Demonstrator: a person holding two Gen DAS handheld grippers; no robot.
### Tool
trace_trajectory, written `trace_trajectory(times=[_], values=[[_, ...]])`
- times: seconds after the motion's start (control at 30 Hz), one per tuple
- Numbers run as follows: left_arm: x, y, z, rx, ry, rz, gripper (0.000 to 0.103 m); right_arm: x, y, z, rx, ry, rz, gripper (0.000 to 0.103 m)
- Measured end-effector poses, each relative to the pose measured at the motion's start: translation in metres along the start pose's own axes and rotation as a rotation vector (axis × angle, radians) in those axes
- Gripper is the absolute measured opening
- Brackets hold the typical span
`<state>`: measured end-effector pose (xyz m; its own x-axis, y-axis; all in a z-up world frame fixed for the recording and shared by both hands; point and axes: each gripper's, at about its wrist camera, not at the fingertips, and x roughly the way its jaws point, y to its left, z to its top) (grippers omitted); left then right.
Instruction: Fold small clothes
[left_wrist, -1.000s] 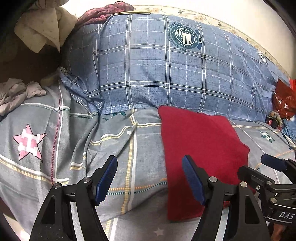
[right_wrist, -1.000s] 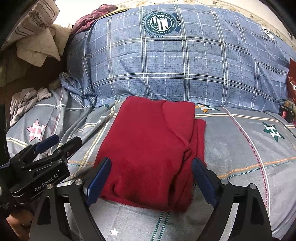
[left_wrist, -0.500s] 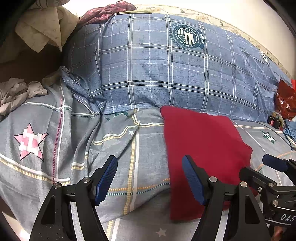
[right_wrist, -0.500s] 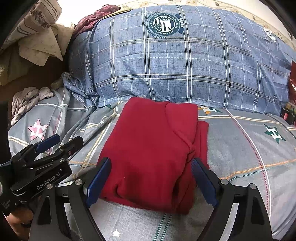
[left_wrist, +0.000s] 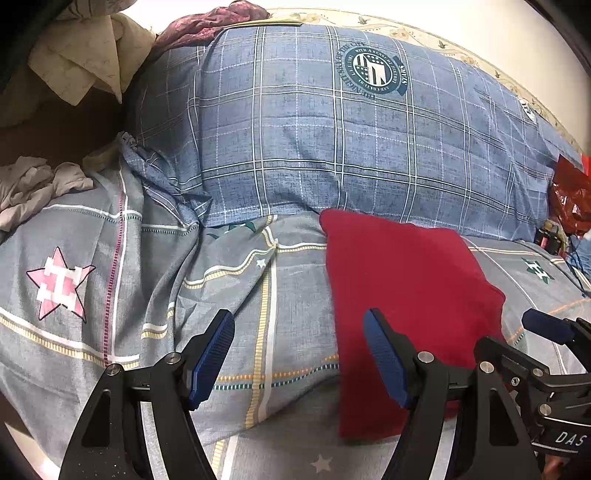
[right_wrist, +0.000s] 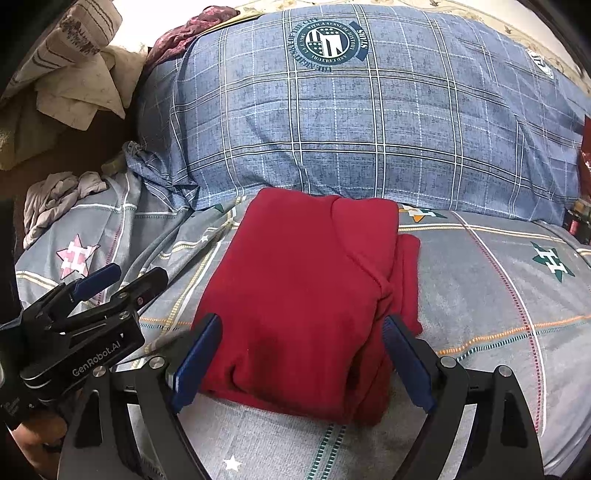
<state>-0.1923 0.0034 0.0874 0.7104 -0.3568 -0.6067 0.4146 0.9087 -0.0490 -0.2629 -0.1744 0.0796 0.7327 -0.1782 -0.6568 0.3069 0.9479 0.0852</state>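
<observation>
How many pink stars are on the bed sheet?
1: a pink star print on the grey checked bed sheet, left of the folded red garment. More may be hidden under things.

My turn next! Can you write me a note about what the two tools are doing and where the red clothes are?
Left tool: open, holding nothing, over the grey bedsheet just left of the red garment.
Right tool: open, holding nothing, its jaws standing either side of the garment's near edge.
Red garment: lying folded in a neat rectangle on the bedsheet, in front of the blue plaid pillow.
Done: this piece looks folded.
Left: a crumpled grey cloth lies at the far left; probably next, if it belongs to the job.
</observation>
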Motion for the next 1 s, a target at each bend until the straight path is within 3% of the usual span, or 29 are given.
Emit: trace_trajectory(times=[1.0], values=[[0.0057,-0.0040,-0.0015,0.006,0.011,0.002,0.072,0.0076,0.0051,-0.0042,0.000,0.023,0.003,0.089]])
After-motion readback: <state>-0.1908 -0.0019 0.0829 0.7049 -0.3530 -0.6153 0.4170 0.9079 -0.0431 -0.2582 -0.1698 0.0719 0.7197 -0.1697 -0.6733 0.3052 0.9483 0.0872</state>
